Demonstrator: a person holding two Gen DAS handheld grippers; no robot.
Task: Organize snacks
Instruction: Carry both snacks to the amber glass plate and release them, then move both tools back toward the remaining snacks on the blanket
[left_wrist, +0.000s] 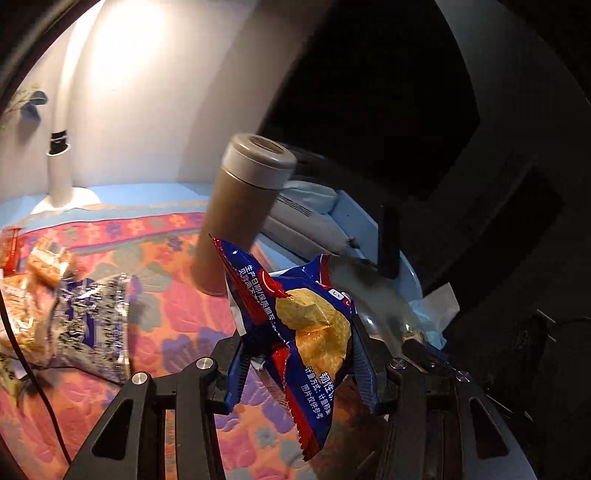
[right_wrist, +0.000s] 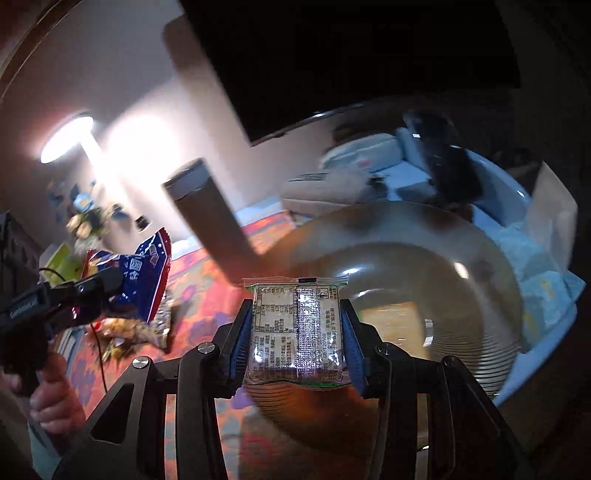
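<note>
right wrist view: you have a small clear-wrapped snack packet (right_wrist: 298, 328) pinched flat between the blue pads (right_wrist: 241, 339) of your right gripper (right_wrist: 297, 334), its printed back facing the lens, hanging over the near rim of a wide glass bowl (right_wrist: 461, 295). in the left wrist view your left gripper (left_wrist: 295, 354) is clamped on a blue and red chip bag (left_wrist: 295, 332), which is crumpled and tilted, one corner poking up toward a tall brown thermos (left_wrist: 240, 214) standing on the flowered tablecloth (left_wrist: 177, 325).

the packet is gripped only by its side edges, and glossy film like that looks slippery; if you ease the grip too early it could drop onto the rim and slide off rather than land inside. the bowl is glass and, from here, seems to sit close to the table's far edge, beside a blue basket (right_wrist: 513, 206) holding pouches, so a hard knock from the fingers could shift it.

your left load is the bigger worry. the chip bag is puffy and held off-centre, so it may twist or pop free if you squeeze harder, and crushed chips are likely either way. the thermos stands upright just behind the bag; swinging toward the bowl could clip and topple it. more snack packs (left_wrist: 88, 317) lie loose on the cloth to the left, well apart from the bowl, with a thin black cable (left_wrist: 29, 369) running past them that could snag a returning hand.
</note>
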